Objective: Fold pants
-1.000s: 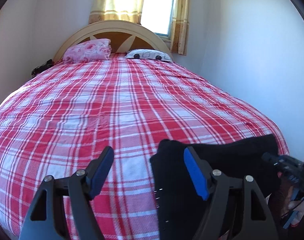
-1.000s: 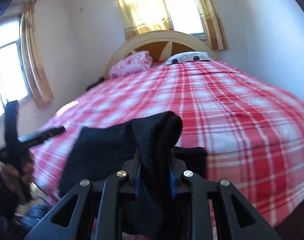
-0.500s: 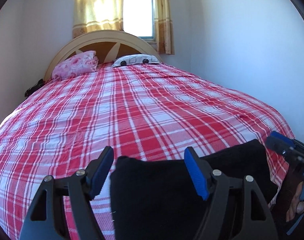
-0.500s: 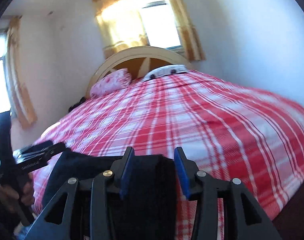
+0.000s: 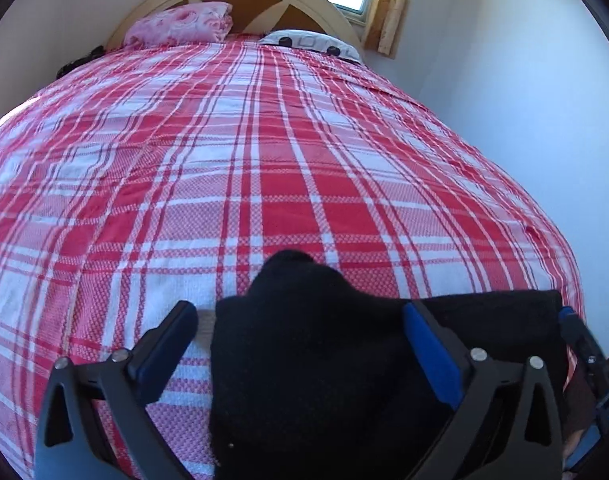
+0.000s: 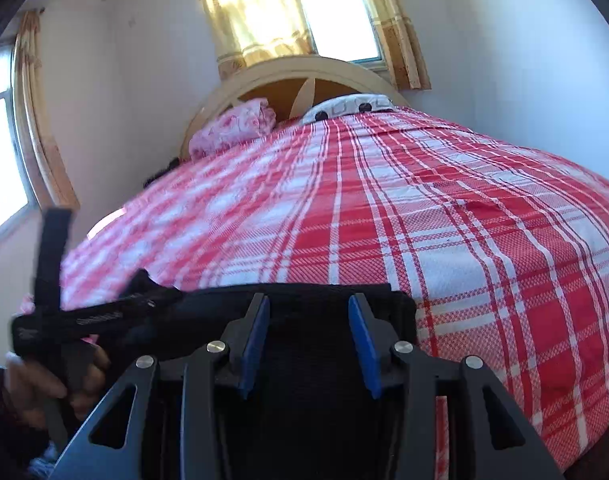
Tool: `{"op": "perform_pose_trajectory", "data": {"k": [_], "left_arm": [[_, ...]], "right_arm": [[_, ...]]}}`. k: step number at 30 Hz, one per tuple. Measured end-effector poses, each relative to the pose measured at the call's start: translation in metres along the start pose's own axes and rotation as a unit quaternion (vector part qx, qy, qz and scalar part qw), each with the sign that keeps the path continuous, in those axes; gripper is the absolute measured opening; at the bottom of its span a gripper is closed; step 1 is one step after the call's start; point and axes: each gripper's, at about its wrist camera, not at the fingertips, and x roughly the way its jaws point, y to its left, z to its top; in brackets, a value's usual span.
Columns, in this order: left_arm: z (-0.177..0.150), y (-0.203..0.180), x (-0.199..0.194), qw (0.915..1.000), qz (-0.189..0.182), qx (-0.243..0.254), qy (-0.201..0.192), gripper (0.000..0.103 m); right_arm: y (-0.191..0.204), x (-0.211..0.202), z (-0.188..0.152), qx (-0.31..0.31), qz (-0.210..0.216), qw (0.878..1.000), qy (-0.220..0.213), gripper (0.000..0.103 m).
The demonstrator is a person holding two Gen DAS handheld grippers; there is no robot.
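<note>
1. The black pants (image 5: 328, 364) lie folded in a dark block at the near edge of the bed (image 5: 264, 184), on its red plaid cover, with one rounded hump of cloth poking up toward the headboard.
2. The left gripper (image 5: 300, 344) has just been opening; its fingers (image 5: 432, 352) stand wide, straddling the hump without pressing it.
3. The right gripper (image 6: 309, 340) has fingers (image 6: 362, 344) partly apart over the other end of the cloth. They opened a little earlier and now hold nothing that I can see pinched.
4. The step in hand looks like setting the fold down and tidying it. To do it well, I would flatten that hump first: lower the wide fingers onto the cloth and press or sweep it toward the near edge.
5. Keep both ends square to each other so the layers stack evenly.
6. Risk: a quick lift could catch the loose knit and drag the top layer askew.
</note>
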Motion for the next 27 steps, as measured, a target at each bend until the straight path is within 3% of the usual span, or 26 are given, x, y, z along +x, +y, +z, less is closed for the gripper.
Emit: {"op": "perform_pose_trajectory", "data": {"k": [6,8,10,11,13,16,19,24,27], "left_arm": [[-0.017,-0.012,-0.042,0.9983,0.023,0.043,-0.032,0.103],[-0.027,-0.010,-0.053,0.9961,0.021,0.070,-0.050,0.103],[-0.038,0.000,-0.051,0.9927,0.050,0.094,-0.057,0.103],[-0.040,0.008,-0.045,0.9927,0.059,0.095,-0.046,0.103],[-0.045,0.031,-0.041,0.9975,0.017,0.066,-0.020,0.103],[-0.048,0.051,-0.053,0.9988,-0.001,0.045,-0.019,0.103],[-0.048,0.060,-0.074,0.9982,0.014,0.040,-0.041,0.103],[-0.037,0.071,-0.086,0.9923,0.083,0.040,-0.083,0.102],[-0.031,0.065,-0.083,0.9922,0.074,0.050,-0.087,0.102]], "right_arm": [[0.022,-0.039,-0.026,-0.018,-0.003,1.000,0.010,0.044],[0.024,-0.038,-0.035,-0.023,-0.005,0.999,0.033,0.044],[0.017,-0.028,-0.046,-0.018,-0.038,0.997,0.060,0.044],[0.013,-0.024,-0.050,-0.008,-0.041,0.997,0.069,0.044],[0.008,-0.025,-0.052,0.015,-0.031,0.998,0.055,0.044],[0.013,-0.023,-0.052,0.002,-0.039,0.997,0.065,0.044],[0.013,-0.031,-0.049,0.016,-0.030,0.998,0.052,0.044],[0.027,-0.036,-0.044,0.010,-0.002,0.999,0.040,0.044],[0.043,-0.032,-0.042,0.002,0.022,0.999,0.038,0.044]]}}
